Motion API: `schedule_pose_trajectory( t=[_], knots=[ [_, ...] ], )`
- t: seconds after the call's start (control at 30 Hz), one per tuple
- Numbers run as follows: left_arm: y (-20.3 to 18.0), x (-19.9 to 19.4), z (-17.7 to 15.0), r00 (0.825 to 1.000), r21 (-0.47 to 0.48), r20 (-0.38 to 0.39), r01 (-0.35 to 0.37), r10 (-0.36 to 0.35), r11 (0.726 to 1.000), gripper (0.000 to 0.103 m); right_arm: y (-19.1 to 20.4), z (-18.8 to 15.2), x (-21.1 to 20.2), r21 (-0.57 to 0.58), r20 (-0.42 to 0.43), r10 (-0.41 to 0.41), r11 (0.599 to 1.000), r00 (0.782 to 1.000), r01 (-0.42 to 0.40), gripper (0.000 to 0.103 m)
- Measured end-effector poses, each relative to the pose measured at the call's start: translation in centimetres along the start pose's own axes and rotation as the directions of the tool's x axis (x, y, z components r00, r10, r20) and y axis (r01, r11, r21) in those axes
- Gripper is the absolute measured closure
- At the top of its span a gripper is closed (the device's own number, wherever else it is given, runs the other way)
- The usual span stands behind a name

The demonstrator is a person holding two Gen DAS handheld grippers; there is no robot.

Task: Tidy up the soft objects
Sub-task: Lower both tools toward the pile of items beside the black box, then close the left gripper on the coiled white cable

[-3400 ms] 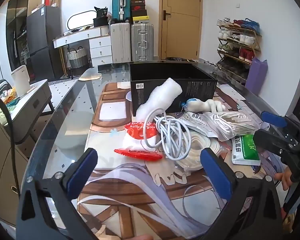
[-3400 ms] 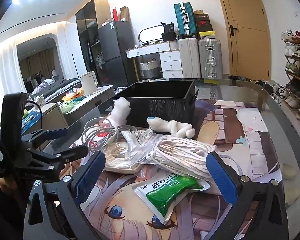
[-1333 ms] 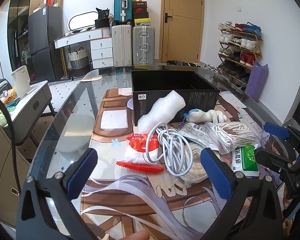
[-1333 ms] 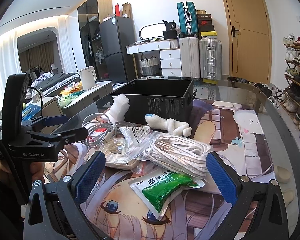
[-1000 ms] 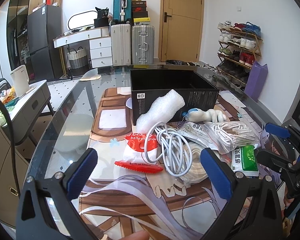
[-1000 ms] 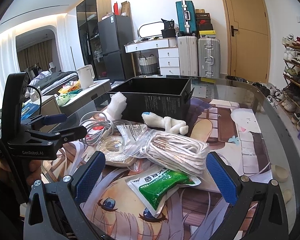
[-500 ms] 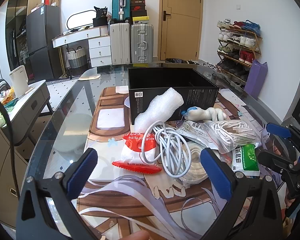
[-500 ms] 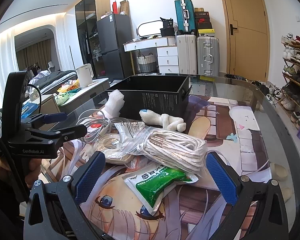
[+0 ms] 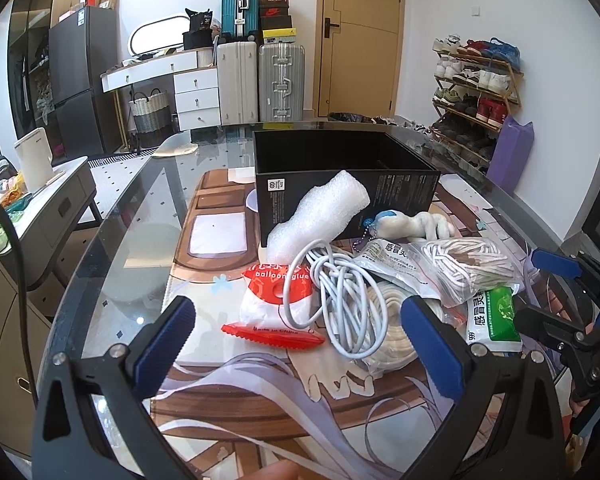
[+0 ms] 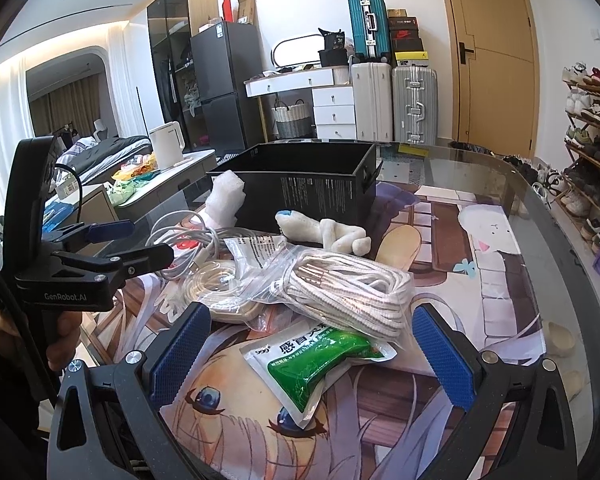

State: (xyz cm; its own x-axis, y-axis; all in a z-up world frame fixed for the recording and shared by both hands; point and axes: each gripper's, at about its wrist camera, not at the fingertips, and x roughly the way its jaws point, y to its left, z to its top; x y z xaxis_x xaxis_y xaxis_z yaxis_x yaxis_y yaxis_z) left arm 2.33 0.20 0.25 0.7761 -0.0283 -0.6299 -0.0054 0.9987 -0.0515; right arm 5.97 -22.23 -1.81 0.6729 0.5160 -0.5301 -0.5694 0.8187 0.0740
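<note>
A pile of soft things lies on the glass table in front of an open black box. It holds a bubble-wrap roll, a white cable coil, a red-and-white balloon glue bag, a bagged white rope, a green-and-white sachet, a white plush toy and a flat cream coil. My left gripper is open and empty, just short of the glue bag. My right gripper is open and empty, around the sachet's near end without touching it.
A printed anime mat covers the table under the pile. The table's curved glass edge runs on the right. Suitcases, a dresser and a shoe rack stand beyond the table.
Both grippers have drifted slightly closer to the pile and stay open. Nothing in the pile has moved.
</note>
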Motion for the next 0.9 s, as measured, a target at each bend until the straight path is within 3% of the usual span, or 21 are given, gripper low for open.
schedule_pose_trajectory(
  t=[0.7, 0.8, 0.9],
  knots=[
    [1.0, 1.9, 0.8, 0.996, -0.043, -0.049, 0.069, -0.071, 0.997, 0.001, -1.1, 0.2, 1.9, 0.006, -0.075, -0.042, 0.999, 0.996, 0.042, 0.001],
    [0.9, 1.9, 0.9, 0.996, -0.04, -0.04, 0.083, -0.084, 0.996, 0.003, -1.4, 0.6, 2.4, 0.004, -0.09, -0.046, 0.999, 0.995, 0.047, 0.001],
    [0.8, 2.1, 1.0, 0.994, -0.034, -0.051, 0.097, -0.099, 0.995, 0.014, -1.6, 1.1, 3.1, -0.011, -0.112, -0.054, 0.999, 0.992, 0.053, 0.001]
  ],
)
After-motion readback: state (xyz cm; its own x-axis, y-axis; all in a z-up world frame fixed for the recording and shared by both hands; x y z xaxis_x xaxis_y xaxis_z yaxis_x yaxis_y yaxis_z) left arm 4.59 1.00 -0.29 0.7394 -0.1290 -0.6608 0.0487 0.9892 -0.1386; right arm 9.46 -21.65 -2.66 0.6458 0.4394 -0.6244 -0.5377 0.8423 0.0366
